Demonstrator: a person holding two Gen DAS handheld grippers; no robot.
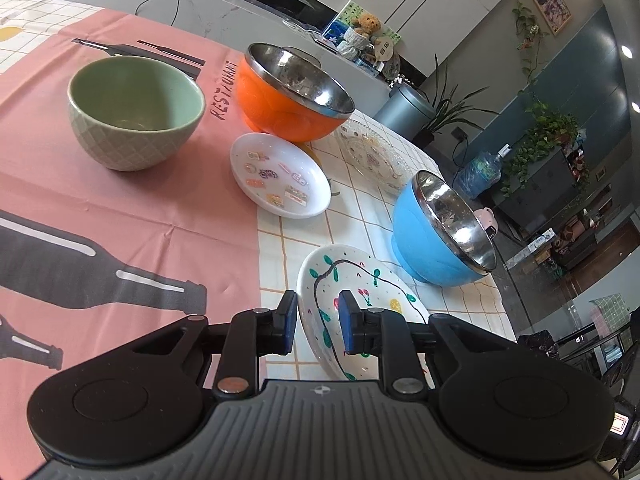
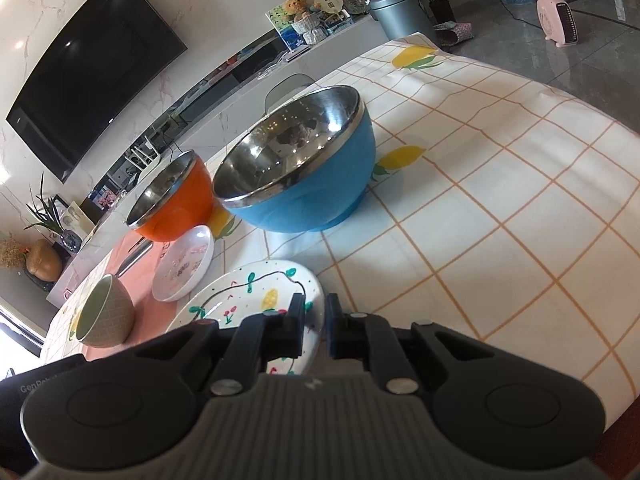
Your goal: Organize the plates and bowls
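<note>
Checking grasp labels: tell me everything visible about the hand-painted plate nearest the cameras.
The painted plate is white, glossy, ceramic-looking and shallow, with a raised rim, hand-drawn with a black vine line, green leaves, red cherries and a yellow fruit. It lies upright on the checked tablecloth, in front of the blue bowl and beside the small white sticker dish, touching neither. The left tool straddles one rim edge, pads on either side; the right tool is shut on the opposite edge.
</note>
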